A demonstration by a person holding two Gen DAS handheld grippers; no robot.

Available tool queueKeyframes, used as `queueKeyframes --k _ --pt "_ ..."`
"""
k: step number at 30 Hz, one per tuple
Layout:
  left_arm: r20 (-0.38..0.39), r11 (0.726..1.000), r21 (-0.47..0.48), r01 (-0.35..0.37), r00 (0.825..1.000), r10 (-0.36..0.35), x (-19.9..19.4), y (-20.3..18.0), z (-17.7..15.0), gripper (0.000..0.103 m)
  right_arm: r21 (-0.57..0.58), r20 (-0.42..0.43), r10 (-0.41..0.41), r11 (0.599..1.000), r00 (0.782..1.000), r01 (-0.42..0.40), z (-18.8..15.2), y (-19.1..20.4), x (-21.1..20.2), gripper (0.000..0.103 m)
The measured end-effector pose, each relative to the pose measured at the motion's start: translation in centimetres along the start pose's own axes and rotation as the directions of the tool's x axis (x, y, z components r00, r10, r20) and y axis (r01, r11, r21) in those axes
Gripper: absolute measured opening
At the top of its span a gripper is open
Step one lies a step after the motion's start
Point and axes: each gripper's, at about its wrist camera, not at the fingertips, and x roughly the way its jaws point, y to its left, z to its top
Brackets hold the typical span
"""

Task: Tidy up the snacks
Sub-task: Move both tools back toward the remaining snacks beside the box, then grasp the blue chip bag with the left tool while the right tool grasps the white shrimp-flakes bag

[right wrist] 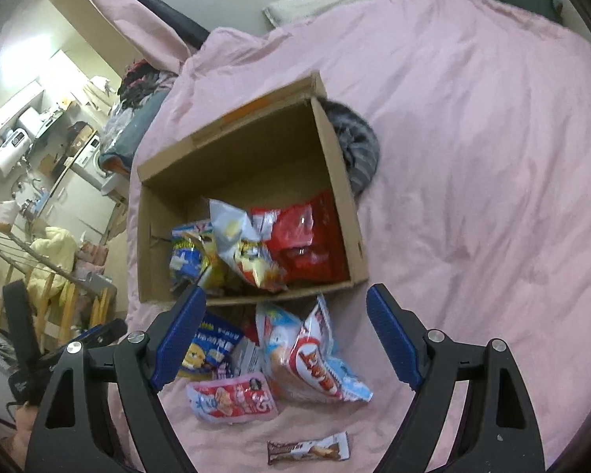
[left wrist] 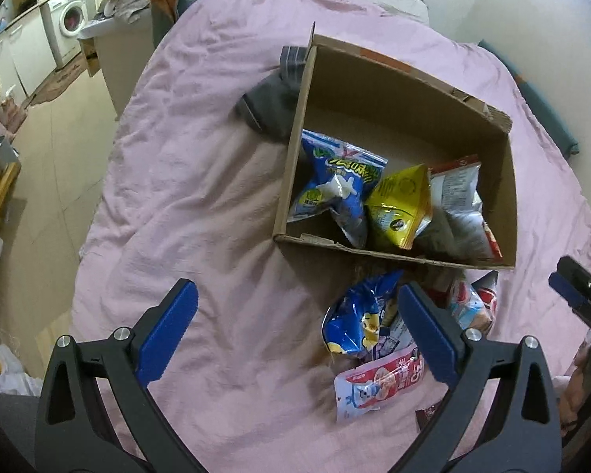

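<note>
Snacks lay in two groups on the pink bed cover (right wrist: 472, 157). Some were already inside the cardboard box (right wrist: 153, 181), and I think that was because the job was to tidy them into it. The rest sat in a loose heap just outside the box's near wall, right ahead of both pairs of fingers.

The left gripper (left wrist: 295, 331) had its blue fingers (left wrist: 169, 331) spread wide with nothing between the pads. A blue crinkly bag (left wrist: 358, 315) and a pink and red pouch (left wrist: 378, 382) lay just inside its right finger, not touched. The right gripper (right wrist: 285, 335) was open too, and it held nothing. The heap sat between its fingers: a white and red bag (right wrist: 319, 366), the same pink and red pouch (right wrist: 232, 398), and a blue and yellow pack (right wrist: 209, 347) partly behind the left finger. A thin brown bar (right wrist: 307, 452) lay alone, closer in than the heap. Both grippers looked aimed down at the heap, as if ready to pick one up.

Inside the box, a shiny red pack (right wrist: 311, 240) leaned at the right wall, a yellow bag (left wrist: 400, 205) stood in the middle, and a blue bag (left wrist: 335, 181) sat at the left. The bags looked puffy, slippery and crackly. The box was stiff brown card with torn edges. The cover was soft and wrinkly. A grey striped sock (left wrist: 272, 106) lay against the outside of the box, on its far side.
</note>
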Motion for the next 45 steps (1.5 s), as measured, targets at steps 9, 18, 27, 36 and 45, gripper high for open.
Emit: queueKeyframes --k 9,18,27,36,45 --pt "0.007 0.999 -0.028 0.014 1.0 -0.014 -0.2 0.1 0.4 0.1 0.033 -0.189 -0.045 0.998 0.981 0.052 -1.7 -0.7 4.8 0.088" --pt "-0.014 0.998 -0.06 0.02 1.0 -0.021 -0.1 1.1 0.4 0.1 -0.013 -0.413 -0.151 0.987 0.898 0.16 -3.5 -0.2 11.4 0.09" --pt "-0.036 0.994 -0.104 0.022 0.999 -0.026 0.5 1.7 0.6 0.1 -0.091 -0.408 -0.174 0.985 0.896 0.15 -4.1 0.7 10.8 0.055" --pt "-0.157 0.995 0.089 0.052 0.987 -0.037 3.4 -2.7 -0.9 0.1 -0.045 -0.355 -0.113 0.994 0.928 0.103 -4.5 -1.9 6.6 0.054" --pt "-0.258 0.98 0.193 0.057 0.966 -0.005 8.3 -5.1 -1.6 0.079 0.003 -0.305 -0.067 0.997 0.95 0.071 -4.4 -4.5 3.7 0.054"
